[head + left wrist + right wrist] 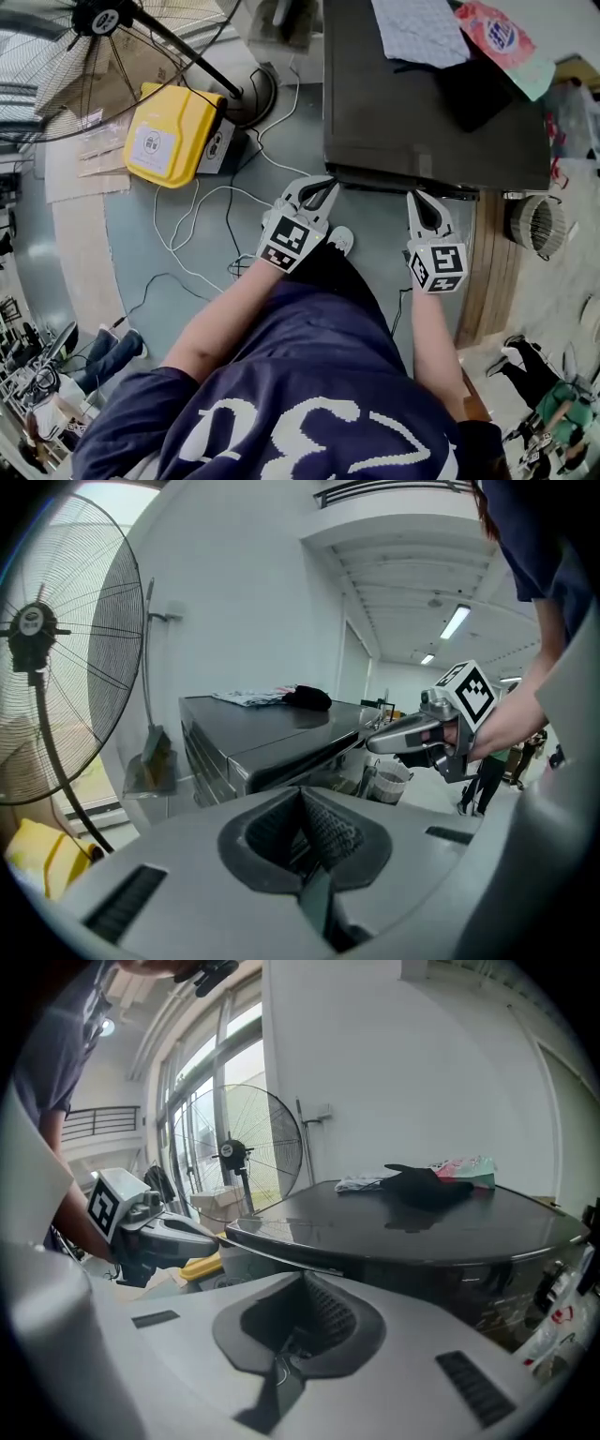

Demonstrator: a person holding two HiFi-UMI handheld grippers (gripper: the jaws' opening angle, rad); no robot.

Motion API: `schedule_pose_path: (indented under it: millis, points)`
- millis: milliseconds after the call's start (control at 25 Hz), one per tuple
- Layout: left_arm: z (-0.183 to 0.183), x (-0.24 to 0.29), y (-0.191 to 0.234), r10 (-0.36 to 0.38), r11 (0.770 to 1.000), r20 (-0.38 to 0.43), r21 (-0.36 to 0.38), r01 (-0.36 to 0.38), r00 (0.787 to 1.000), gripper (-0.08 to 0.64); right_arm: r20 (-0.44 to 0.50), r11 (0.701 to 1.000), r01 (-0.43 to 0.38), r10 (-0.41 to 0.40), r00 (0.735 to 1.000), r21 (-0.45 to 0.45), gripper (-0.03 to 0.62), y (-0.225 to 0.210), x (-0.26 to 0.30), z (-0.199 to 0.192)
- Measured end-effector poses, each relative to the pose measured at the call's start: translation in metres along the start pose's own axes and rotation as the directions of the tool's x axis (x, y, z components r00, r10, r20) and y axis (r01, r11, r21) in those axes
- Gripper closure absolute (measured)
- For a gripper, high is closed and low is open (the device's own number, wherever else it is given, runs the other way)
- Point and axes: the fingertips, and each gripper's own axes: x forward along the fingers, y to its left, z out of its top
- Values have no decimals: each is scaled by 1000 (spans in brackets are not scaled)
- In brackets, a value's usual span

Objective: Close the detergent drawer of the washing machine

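Left gripper and right gripper both clamped closed, empty, poised at the washer's front edge, likely to shove the drawer, unseen here, shut

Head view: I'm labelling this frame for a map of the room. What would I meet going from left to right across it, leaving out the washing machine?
fan → yellow case → left tongs → right tongs → white basket

Pedestal fan, yellow case beside it, patterned cloth, black cloth
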Motion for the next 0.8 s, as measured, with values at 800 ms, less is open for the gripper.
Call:
schedule_pose_path:
  millis: [800]
  points:
    - [3, 7, 1, 37, 999, -8, -26, -37, 999, 541, -15, 999, 27, -27, 1000, 28, 577, -4, 8, 0]
